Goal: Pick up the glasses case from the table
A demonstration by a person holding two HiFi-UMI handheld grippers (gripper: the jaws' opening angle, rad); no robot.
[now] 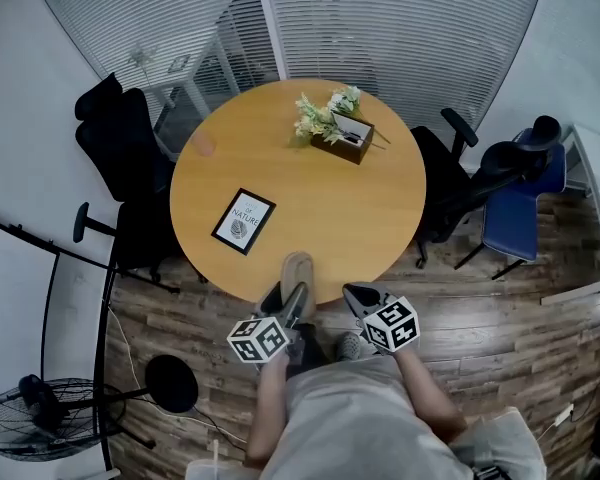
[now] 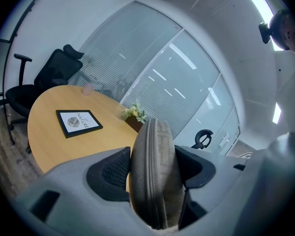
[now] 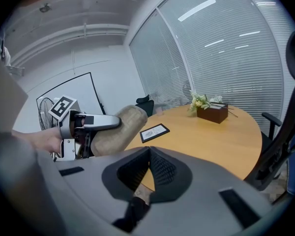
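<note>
The left gripper [image 1: 291, 303] pinches the beige glasses case [image 1: 297, 270] between its jaws, with the case standing on its narrow side. The case is above the near edge of the round tabletop [image 1: 330, 213]. The right gripper [image 3: 148, 165] has its jaws pressed together, with nothing between them. It is just beside the left one.

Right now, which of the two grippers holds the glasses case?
The left gripper: it is clamped on the case, while the right gripper is shut on nothing.
</note>
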